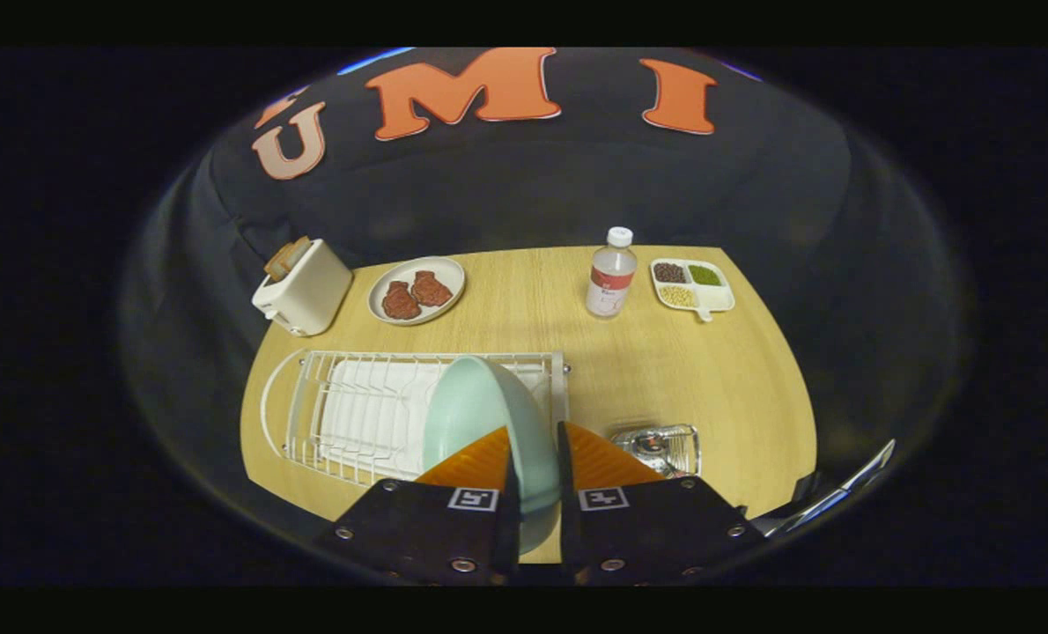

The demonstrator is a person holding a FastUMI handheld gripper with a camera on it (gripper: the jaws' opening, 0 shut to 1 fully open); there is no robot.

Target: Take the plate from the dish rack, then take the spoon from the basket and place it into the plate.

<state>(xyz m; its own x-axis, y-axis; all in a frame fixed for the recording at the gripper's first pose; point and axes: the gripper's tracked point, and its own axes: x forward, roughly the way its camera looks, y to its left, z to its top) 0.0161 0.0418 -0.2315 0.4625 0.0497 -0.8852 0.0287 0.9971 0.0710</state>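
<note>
A pale mint-green plate (480,414) stands on edge between my fingers, and my gripper (537,440) is shut on its rim. The plate hangs over the right end of the white wire dish rack (348,414), which lies on a wooden table (665,361). Whether the plate still touches the rack I cannot tell. Just right of my fingers sits a small wire basket (665,447) with a shiny metal spoon (652,440) inside, partly hidden by my right finger.
Beyond the rack stand a white toaster (304,286), a plate with two brown patties (416,291), a clear bottle with a white cap (611,273) and a divided dish of beans (691,283). Bare tabletop lies right of the rack, ahead of the basket.
</note>
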